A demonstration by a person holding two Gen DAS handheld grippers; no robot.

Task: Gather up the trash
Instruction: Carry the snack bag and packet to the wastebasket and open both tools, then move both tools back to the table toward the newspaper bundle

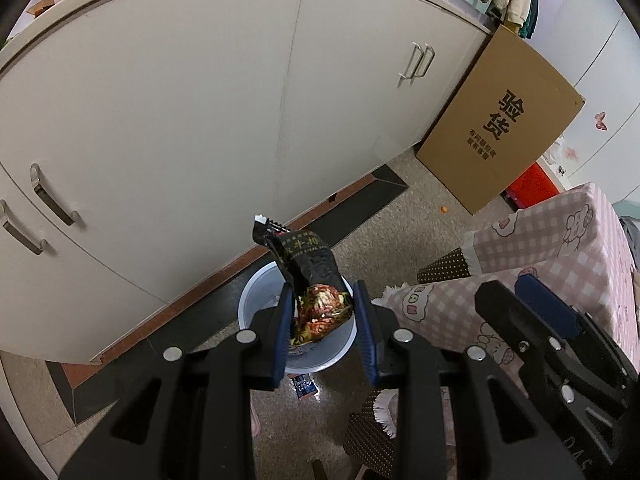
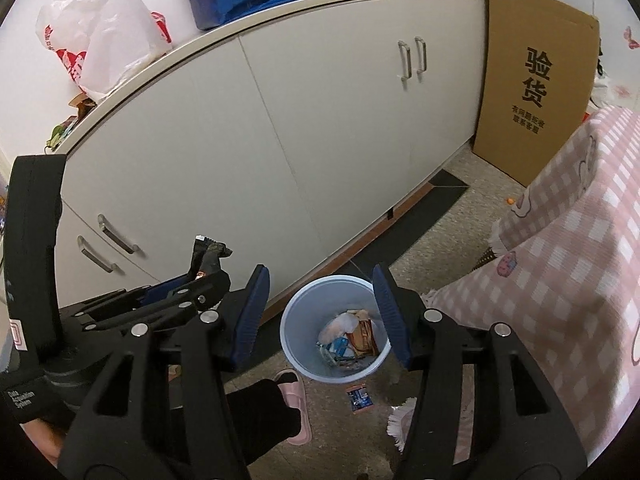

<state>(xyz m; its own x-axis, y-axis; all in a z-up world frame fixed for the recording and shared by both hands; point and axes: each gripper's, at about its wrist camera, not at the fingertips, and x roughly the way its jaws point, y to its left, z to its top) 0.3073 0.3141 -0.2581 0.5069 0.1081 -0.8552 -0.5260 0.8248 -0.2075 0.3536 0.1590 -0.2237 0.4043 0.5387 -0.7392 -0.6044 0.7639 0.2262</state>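
My left gripper [image 1: 323, 300] is shut on a crumpled black snack wrapper [image 1: 310, 268] with a food picture on it, which sticks up between the blue pads. It hangs right over a pale blue waste bin [image 1: 256, 292] on the floor. In the right wrist view the left gripper [image 2: 192, 288] and the wrapper [image 2: 208, 256] sit at the left, beside the bin. My right gripper [image 2: 320, 276] is open above the bin [image 2: 289, 328] with nothing between its fingers. Several wrappers [image 2: 352, 340] lie inside the bin. The right gripper [image 1: 520, 304] also shows at the right of the left wrist view.
A small blue wrapper [image 2: 359, 397] lies on the floor just in front of the bin. White cabinets [image 2: 320, 140] stand behind it, with a cardboard box [image 2: 532, 80] leaning at their end. A pink checked cloth [image 2: 580, 280] hangs at the right. A pink slipper [image 2: 296, 400] is near the bin.
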